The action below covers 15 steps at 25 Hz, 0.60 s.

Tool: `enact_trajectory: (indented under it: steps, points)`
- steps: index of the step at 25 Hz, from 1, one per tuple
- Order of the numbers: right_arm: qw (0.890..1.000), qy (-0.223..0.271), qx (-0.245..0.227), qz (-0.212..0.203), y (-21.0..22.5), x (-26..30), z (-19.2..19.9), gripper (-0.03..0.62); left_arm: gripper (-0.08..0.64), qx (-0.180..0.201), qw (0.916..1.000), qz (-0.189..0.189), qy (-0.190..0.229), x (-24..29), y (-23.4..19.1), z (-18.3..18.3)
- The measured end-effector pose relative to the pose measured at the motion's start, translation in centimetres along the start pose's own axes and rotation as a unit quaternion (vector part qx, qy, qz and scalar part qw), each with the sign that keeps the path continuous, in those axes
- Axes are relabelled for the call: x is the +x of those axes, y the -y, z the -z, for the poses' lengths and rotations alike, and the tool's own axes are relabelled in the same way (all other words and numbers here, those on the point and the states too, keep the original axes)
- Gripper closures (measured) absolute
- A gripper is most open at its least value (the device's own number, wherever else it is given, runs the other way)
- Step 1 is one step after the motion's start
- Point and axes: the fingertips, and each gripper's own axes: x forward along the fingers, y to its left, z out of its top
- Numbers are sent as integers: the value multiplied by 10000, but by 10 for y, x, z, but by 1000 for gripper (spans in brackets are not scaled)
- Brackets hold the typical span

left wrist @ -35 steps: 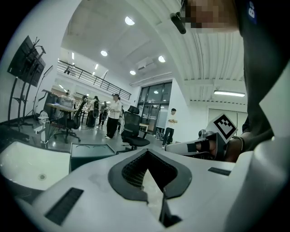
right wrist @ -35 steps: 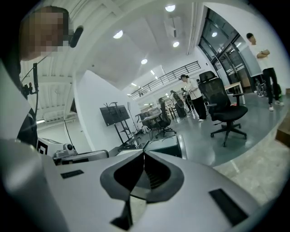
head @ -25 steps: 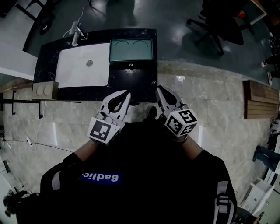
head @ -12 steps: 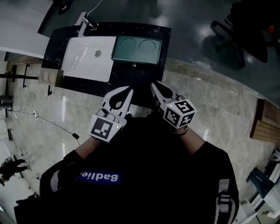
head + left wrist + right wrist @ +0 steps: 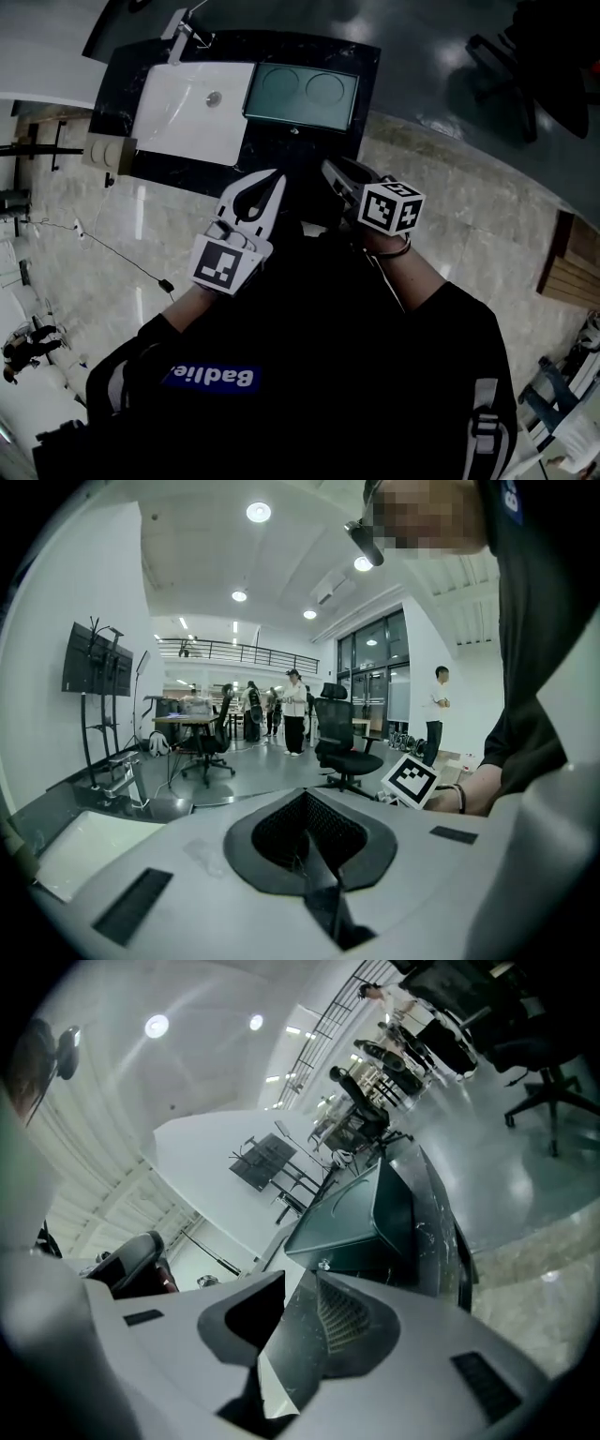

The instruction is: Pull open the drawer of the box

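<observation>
A dark green box [image 5: 302, 96] with two round hollows in its top stands on the black table [image 5: 272, 155]. Its drawer front faces me, with a small metal knob [image 5: 294, 131], and looks closed. In the right gripper view the box [image 5: 361, 1213] and its knob [image 5: 324, 1264] lie just beyond the jaws. My right gripper [image 5: 330, 170] hangs short of the table's near edge; its jaws are opening, with nothing between them [image 5: 300, 1279]. To its left, my left gripper [image 5: 275, 178] is shut and empty [image 5: 305, 803].
A white board [image 5: 192, 108] lies on the table left of the box. A black office chair [image 5: 506, 66] stands at the far right and a wooden pallet [image 5: 567, 262] at the right edge. Several people and a chair [image 5: 339, 733] are across the room.
Both grippers have come closer to the table's near edge. The right gripper has rolled over, so its marker cube faces up, and its jaws have parted.
</observation>
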Motion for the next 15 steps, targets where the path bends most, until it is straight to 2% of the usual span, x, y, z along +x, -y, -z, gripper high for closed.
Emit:
enact_trajectory:
  steps: [7,12,15]
  points:
    - [9976,-398,535,174,15,39,4,511,569,-312,9994,51,169,6,-39,-4]
    - [9941,-547,907,223,22,66,3,510,569,-504,9987,49,79,11,-62,6]
    - [9932,-653,934,254,27,77,5,509,569,-571,9983,67,-36,16,-68,13]
